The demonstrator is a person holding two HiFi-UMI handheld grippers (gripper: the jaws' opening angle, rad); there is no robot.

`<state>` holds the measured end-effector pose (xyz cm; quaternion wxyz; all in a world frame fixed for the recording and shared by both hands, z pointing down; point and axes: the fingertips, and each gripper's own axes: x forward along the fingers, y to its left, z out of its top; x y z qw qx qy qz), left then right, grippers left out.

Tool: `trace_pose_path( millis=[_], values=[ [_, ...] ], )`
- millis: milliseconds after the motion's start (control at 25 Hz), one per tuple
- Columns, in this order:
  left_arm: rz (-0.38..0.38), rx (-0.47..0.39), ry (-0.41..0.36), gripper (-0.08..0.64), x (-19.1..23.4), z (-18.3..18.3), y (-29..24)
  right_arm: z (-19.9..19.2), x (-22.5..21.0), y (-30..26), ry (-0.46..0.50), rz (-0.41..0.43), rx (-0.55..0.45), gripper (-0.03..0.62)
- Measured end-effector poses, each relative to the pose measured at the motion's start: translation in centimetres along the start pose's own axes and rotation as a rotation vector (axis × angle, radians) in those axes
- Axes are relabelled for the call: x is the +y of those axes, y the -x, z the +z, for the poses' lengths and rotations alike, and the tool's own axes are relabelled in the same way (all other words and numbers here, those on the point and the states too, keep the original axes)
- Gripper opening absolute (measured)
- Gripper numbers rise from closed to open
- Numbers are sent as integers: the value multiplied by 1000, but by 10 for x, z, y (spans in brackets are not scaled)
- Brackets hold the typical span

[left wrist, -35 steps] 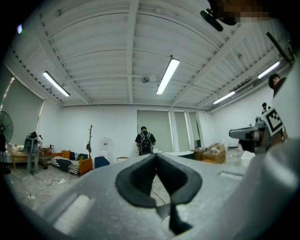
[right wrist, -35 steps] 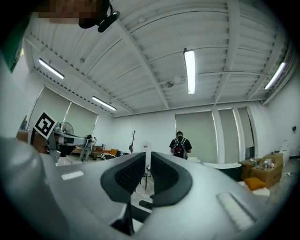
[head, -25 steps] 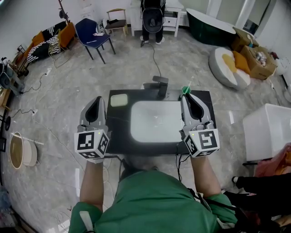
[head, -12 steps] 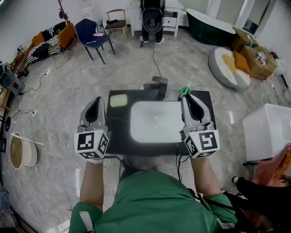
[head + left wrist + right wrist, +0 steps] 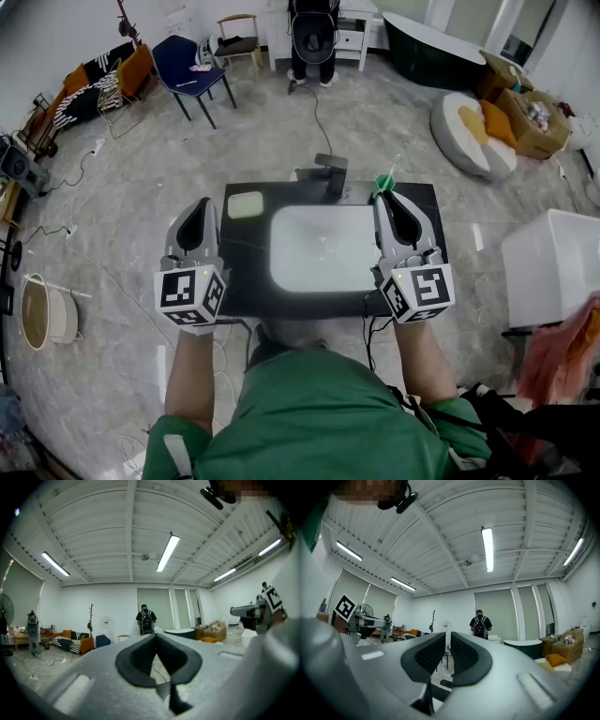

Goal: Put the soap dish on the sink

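The soap dish (image 5: 246,204) is a pale green rounded rectangle lying on the black countertop (image 5: 246,272), at its far left corner beside the white sink basin (image 5: 323,248). My left gripper (image 5: 199,210) hovers at the counter's left edge, just left of and nearer than the dish, jaws shut and empty. My right gripper (image 5: 393,202) is over the counter's right side, also shut on nothing. Both gripper views point up and out into the room: the left gripper (image 5: 156,637) and the right gripper (image 5: 447,638) show only their pads against the ceiling and far wall.
A black faucet (image 5: 330,173) stands behind the basin, and a green cup (image 5: 382,184) with a toothbrush sits at the back right. A white box (image 5: 553,267) stands to the right. A cable runs over the floor behind the counter. A person (image 5: 313,42) stands far back.
Both grippers hold their places. The view has shifted slightly, and the orange cloth at the right edge has moved.
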<state>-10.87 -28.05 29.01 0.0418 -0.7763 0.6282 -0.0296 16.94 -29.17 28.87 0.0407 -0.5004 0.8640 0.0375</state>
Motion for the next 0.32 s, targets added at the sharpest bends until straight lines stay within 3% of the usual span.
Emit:
trace_pose_path(
  millis=[320],
  values=[
    [-21, 5, -6, -2, 31, 0, -11, 4, 19, -28, 0, -13, -3, 34]
  ],
)
